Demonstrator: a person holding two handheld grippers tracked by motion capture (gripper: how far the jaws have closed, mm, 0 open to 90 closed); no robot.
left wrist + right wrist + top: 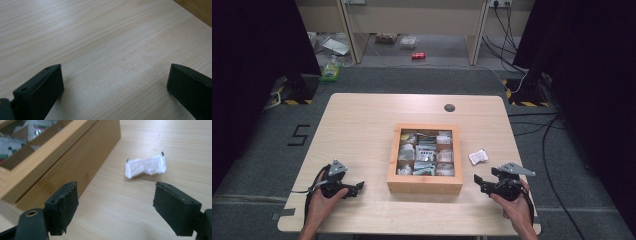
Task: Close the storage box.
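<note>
The right gripper (pixel 115 202) stood with its jaws spread wide and nothing between them, low over the table (pixel 357 130) just off the near right corner of the wooden box (pixel 424 186). The left gripper (pixel 115 85) was likewise wide apart and empty, resting well to the left of the box over bare wood.

Just ahead of the right gripper, beside the box's right wall and clear of it, lay a small white sachet (pixel 145 166). In the high view the sachet (pixel 478 156) sat alone to the right of the box, about level with its middle row of compartments, which held more packets (pixel 426 152) of the same sort.

The sachet looked very light and soft: a thin, crinkled paper pouch, pinched at the waist and flared at both crimped ends, lying nearly flat. It would likely crumple or skid if pushed from one side. To my eye the best hold was across the narrow middle, the jaws coming down on either long edge, so that the pads met paper and not tabletop.
</note>
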